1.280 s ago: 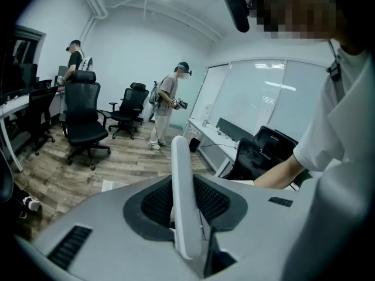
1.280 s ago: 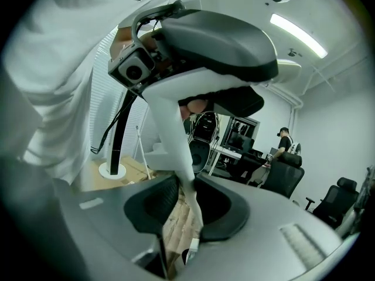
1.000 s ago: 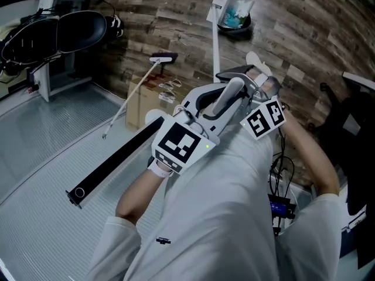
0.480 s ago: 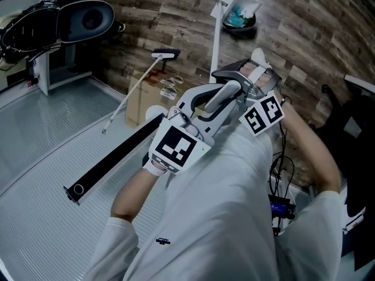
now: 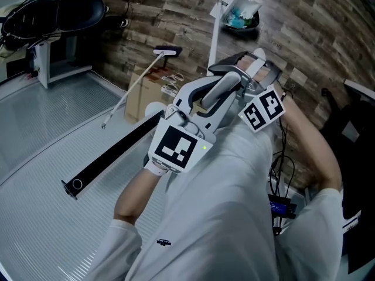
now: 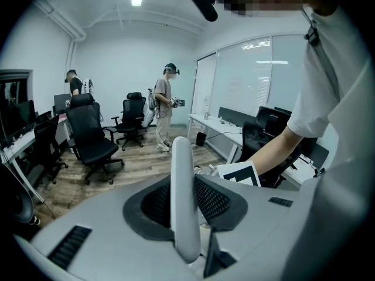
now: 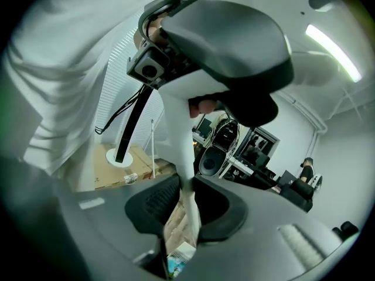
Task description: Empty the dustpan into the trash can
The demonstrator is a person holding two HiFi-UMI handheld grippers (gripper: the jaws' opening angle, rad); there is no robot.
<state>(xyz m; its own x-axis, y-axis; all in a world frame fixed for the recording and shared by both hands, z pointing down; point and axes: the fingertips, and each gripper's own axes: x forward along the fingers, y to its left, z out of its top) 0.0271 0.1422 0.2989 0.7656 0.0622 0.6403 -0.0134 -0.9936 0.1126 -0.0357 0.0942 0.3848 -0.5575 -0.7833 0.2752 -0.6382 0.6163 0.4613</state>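
Note:
The dustpan (image 5: 237, 15), dark with coloured litter in it, sits at the far end of its long white handle (image 5: 214, 40) over the wood-pattern floor. My left gripper (image 5: 231, 84) is shut on the handle; its own view shows the rounded white bar (image 6: 183, 186) upright between the jaws of the left gripper (image 6: 184, 215). My right gripper (image 5: 253, 69) is close beside it on the same handle. In the view from the right gripper (image 7: 186, 215) the handle (image 7: 179, 139) runs between jaws that have just been closing, with litter (image 7: 176, 267) below. No trash can is recognisable.
A cardboard box (image 5: 139, 101) lies left of the grippers, with a thin-handled broom (image 5: 166, 52) across it. A long black bar (image 5: 111, 154) lies on the grey ribbed mat. A black shell-like object (image 5: 53, 13) stands at the top left. Office chairs (image 6: 91, 136) and people (image 6: 167, 107) are farther off.
Both grippers have edged up the picture with the handle. The right gripper has rolled slightly, and its marker cube sits higher. The dustpan stays at the handle's far end.

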